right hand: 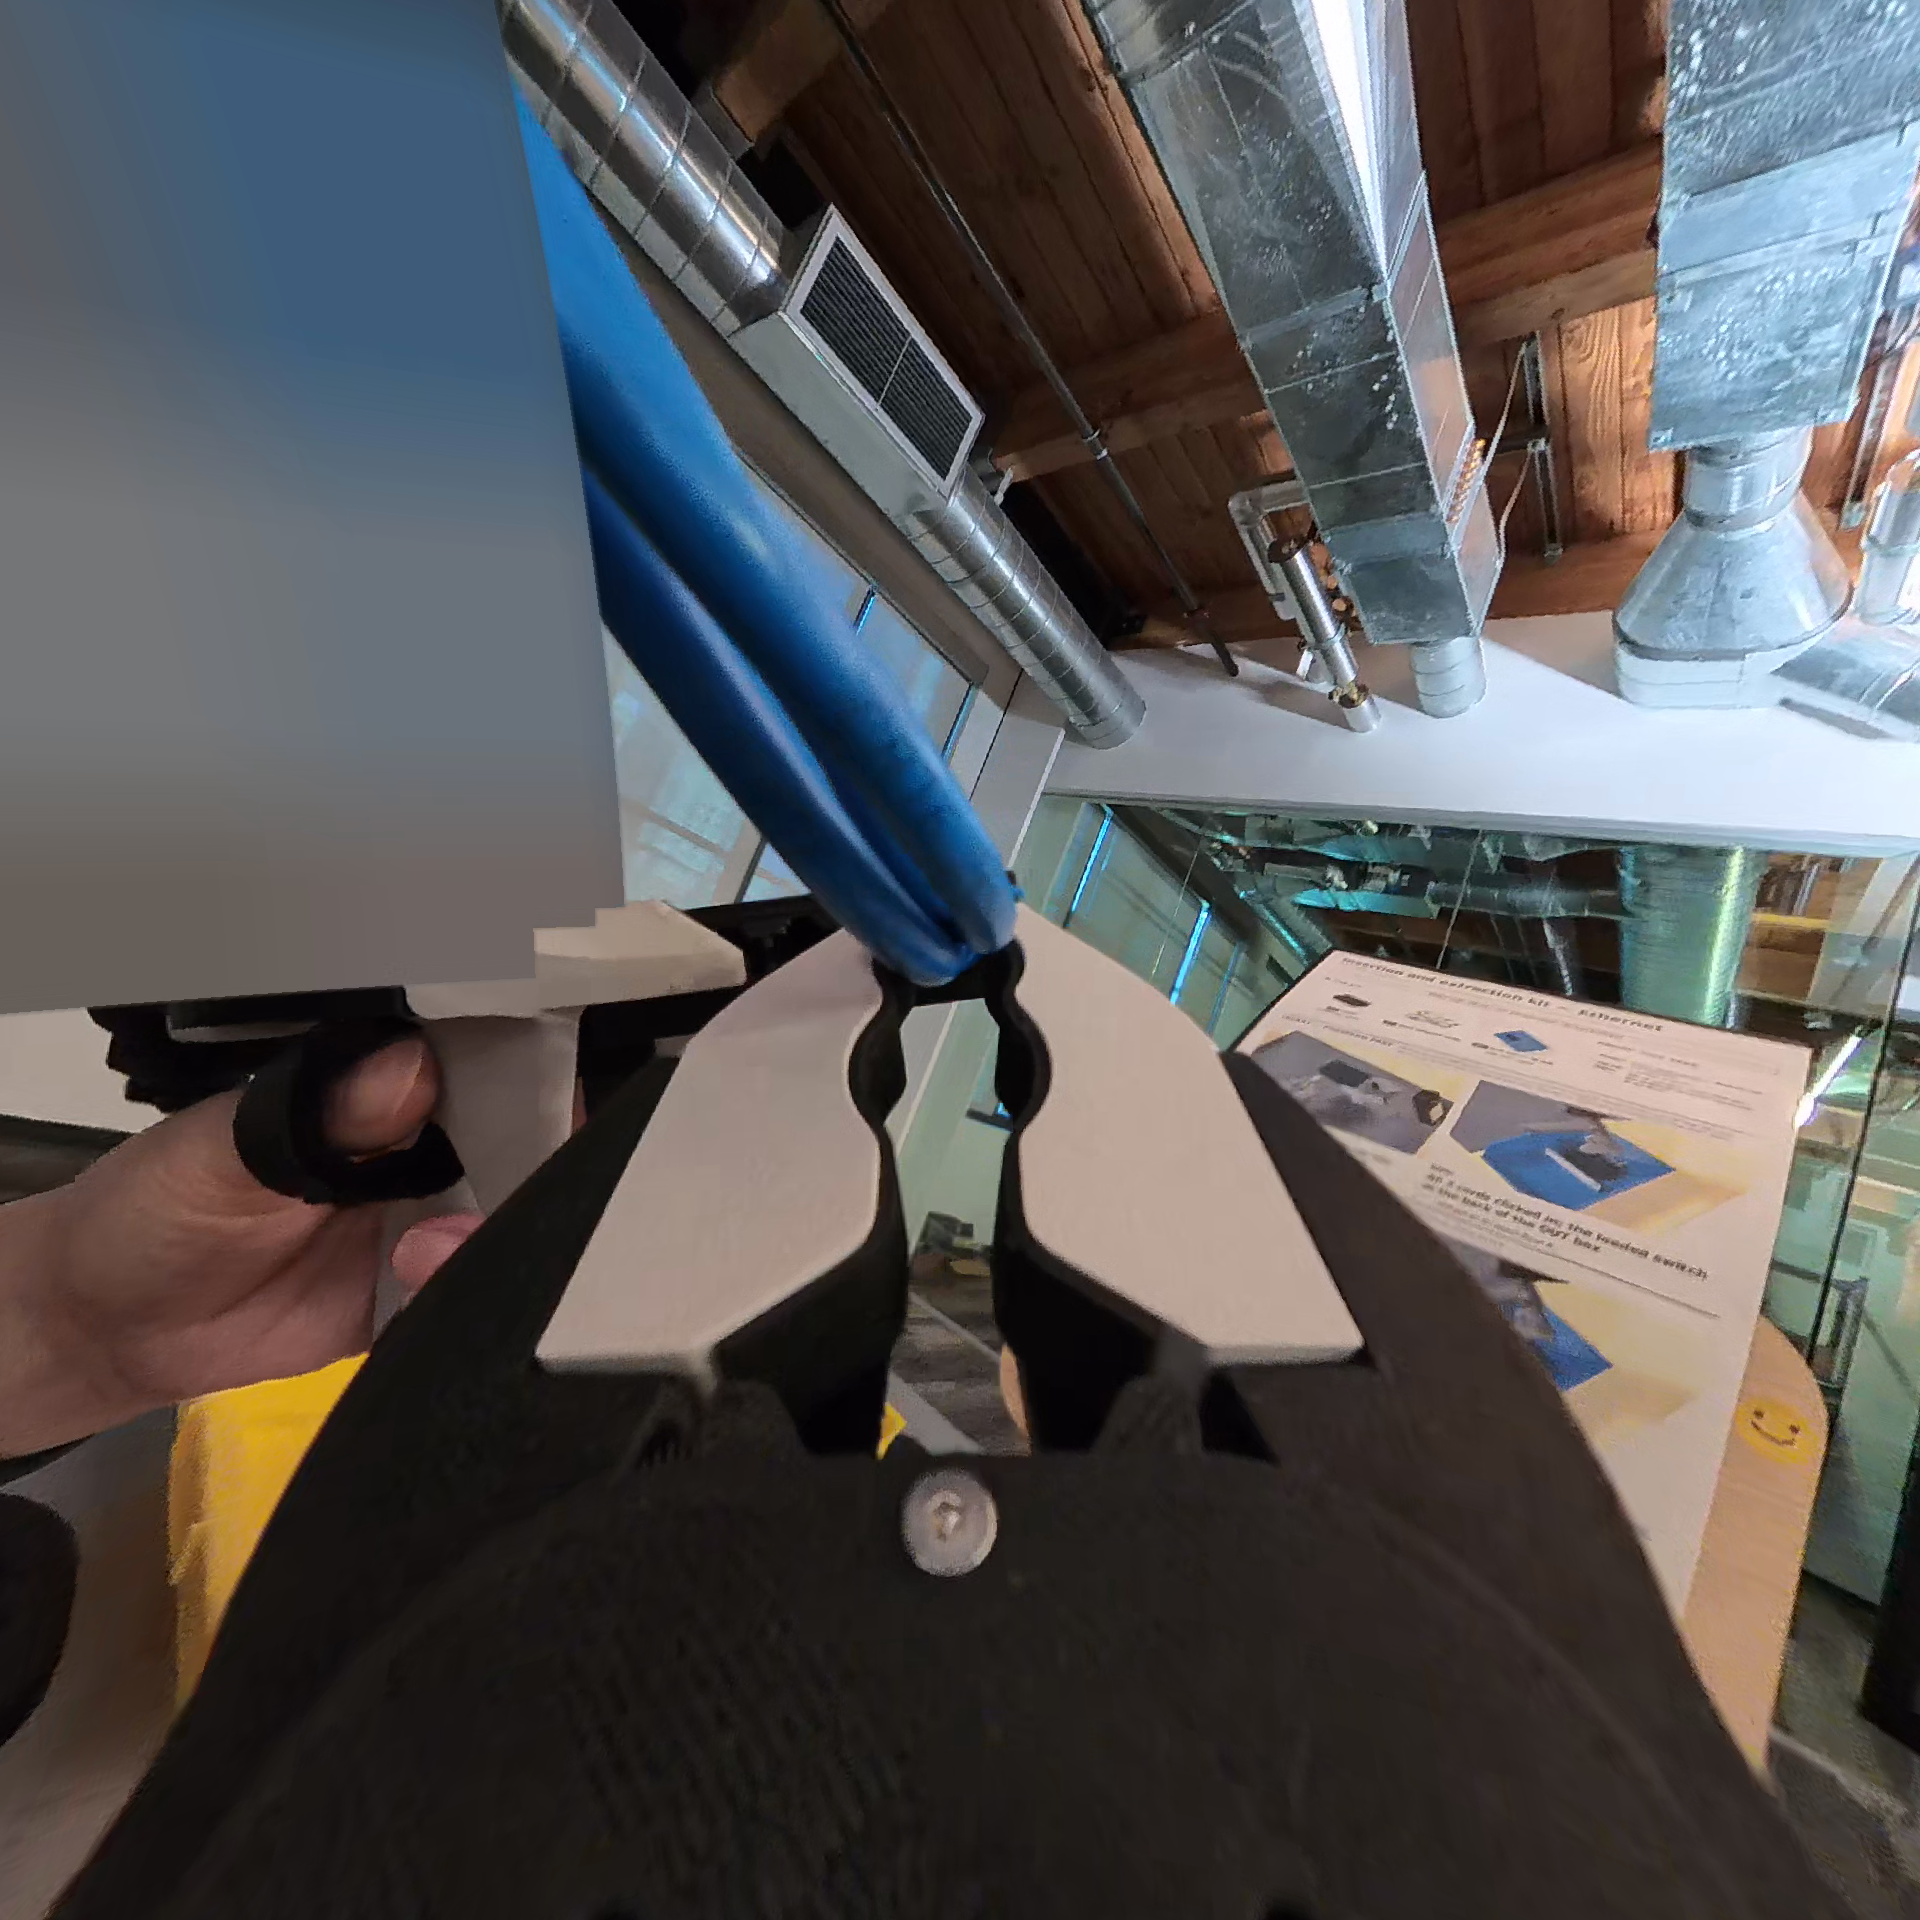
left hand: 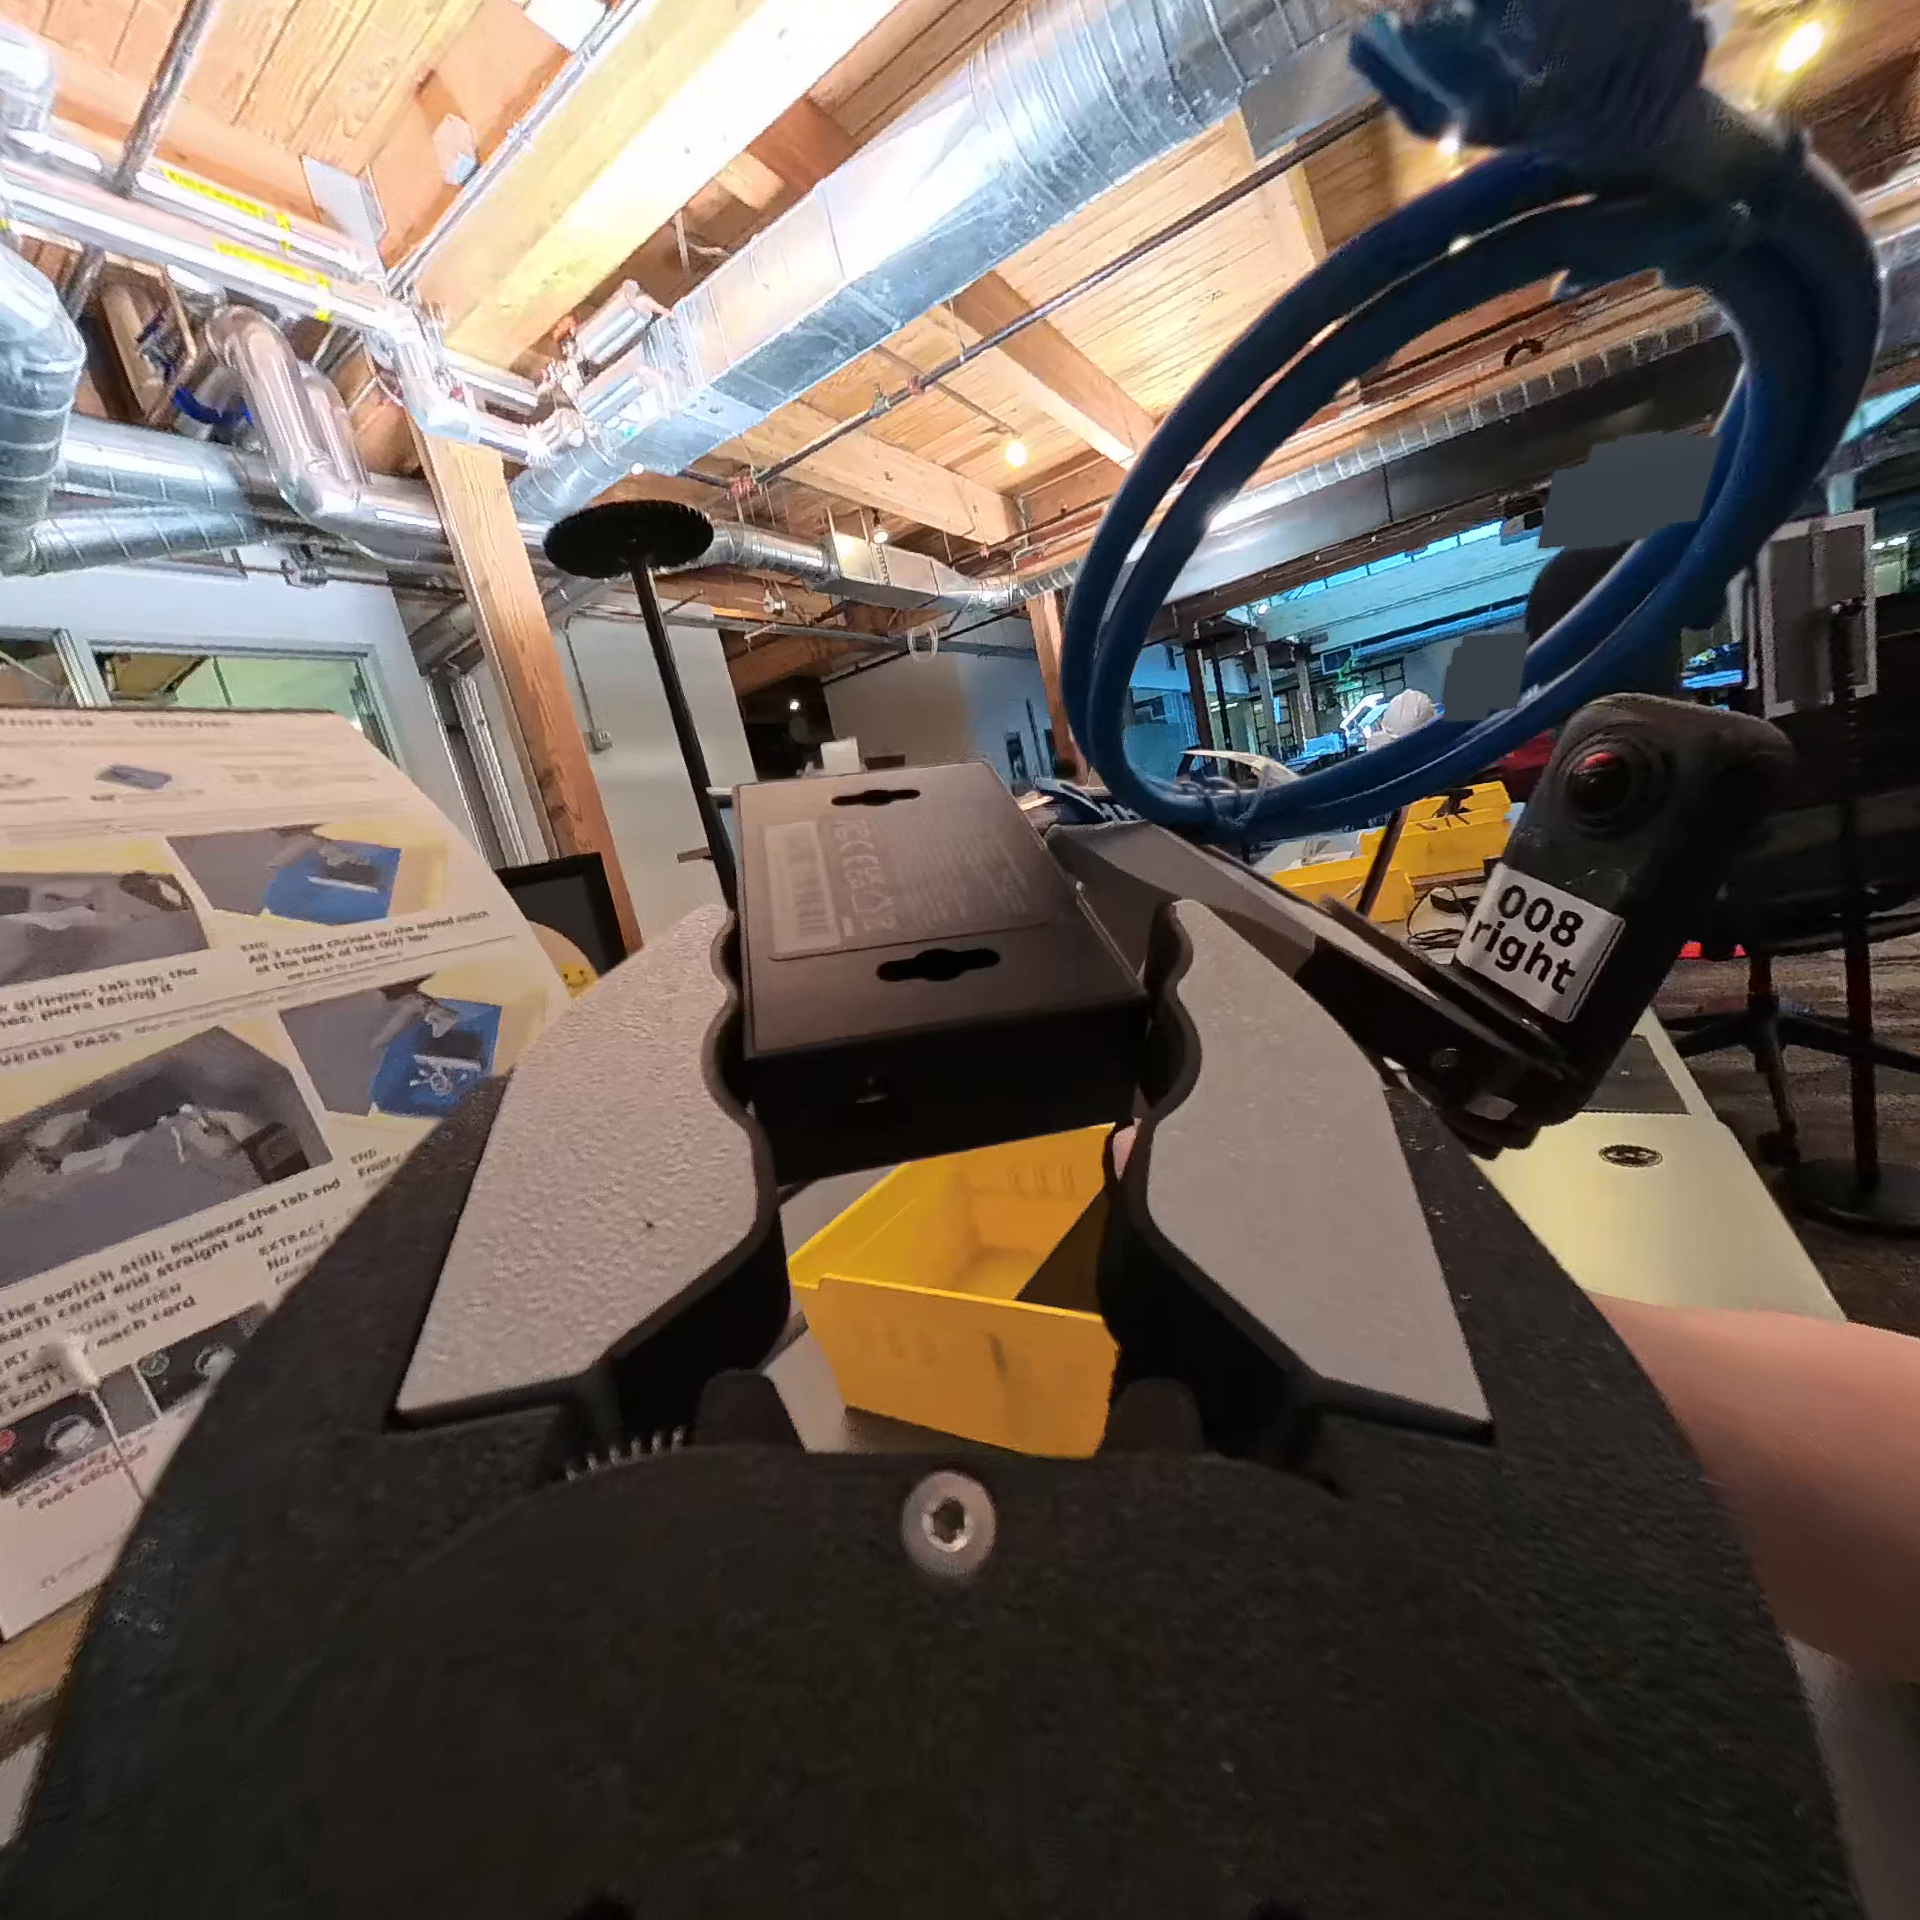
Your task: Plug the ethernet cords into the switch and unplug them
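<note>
My left gripper [left hand: 935, 997] is shut on a black switch [left hand: 914, 914], held up in the air with its labelled underside facing the camera. The right gripper [left hand: 1143, 831] shows beside the switch's right edge, pinching a coiled blue ethernet cord [left hand: 1455, 499] that loops upward; a plug end hangs blurred at the top right. In the right wrist view my right gripper [right hand: 951, 971] is shut on the bundled blue cord [right hand: 790, 707] at its fingertips. The switch's ports are hidden.
An empty yellow bin [left hand: 966, 1309] lies below the switch. An instruction sheet [left hand: 156, 1039] stands at the left and shows in the right wrist view [right hand: 1507, 1174]. A person's hand [right hand: 208, 1247] holds the left gripper's handle. More yellow bins [left hand: 1444, 842] sit farther back. Both grippers' tips are close together, under 4 cm apart.
</note>
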A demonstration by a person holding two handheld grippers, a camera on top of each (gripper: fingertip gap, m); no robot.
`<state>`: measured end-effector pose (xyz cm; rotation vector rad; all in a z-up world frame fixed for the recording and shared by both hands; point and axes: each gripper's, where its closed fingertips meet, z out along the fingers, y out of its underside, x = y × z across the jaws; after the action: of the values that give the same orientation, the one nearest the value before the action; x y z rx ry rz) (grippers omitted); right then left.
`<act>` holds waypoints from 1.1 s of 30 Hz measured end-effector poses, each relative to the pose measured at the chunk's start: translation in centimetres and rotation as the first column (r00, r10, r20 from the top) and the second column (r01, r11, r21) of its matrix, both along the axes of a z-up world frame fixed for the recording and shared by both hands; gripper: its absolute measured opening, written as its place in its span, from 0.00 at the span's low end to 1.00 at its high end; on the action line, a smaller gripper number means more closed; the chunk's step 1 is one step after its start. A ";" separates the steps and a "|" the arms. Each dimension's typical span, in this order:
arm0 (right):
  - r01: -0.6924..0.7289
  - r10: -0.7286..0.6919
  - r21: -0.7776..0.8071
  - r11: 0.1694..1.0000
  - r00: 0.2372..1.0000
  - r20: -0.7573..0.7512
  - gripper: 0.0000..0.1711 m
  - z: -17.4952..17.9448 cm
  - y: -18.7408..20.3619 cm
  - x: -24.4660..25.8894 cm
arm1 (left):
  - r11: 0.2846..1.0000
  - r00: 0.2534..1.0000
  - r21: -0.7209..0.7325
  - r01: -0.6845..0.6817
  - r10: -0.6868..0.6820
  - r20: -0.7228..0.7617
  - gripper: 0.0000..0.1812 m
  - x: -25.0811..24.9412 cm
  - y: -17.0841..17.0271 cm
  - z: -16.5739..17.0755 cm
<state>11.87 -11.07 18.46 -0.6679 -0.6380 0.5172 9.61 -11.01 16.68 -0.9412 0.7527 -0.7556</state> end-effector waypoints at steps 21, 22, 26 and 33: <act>0.002 0.024 -0.192 0.981 0.991 0.134 0.08 -1.4 2.7 -0.8 | 0.994 0.996 -0.106 -0.024 0.014 -0.091 0.40 -0.8 2.4 -1.2; 0.008 0.018 -0.192 0.981 0.991 0.132 0.08 -1.4 2.7 -0.8 | 0.995 0.995 -0.097 -0.036 0.026 -0.098 0.40 -0.8 2.5 -1.2; 0.042 -0.018 -0.184 0.982 0.991 0.129 0.08 -1.7 3.0 -0.8 | 0.993 0.994 -0.100 -0.058 0.048 -0.096 0.41 -0.6 2.7 -1.4; 0.049 -0.020 -0.197 0.979 0.989 0.146 0.08 -1.9 3.2 -0.9 | 0.992 0.982 -0.059 -0.109 0.098 -0.160 0.41 -0.8 2.8 -1.6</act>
<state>10.93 -7.86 16.51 -0.9112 -0.7133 0.5086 8.83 -8.17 15.04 -1.1019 0.8123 -0.6240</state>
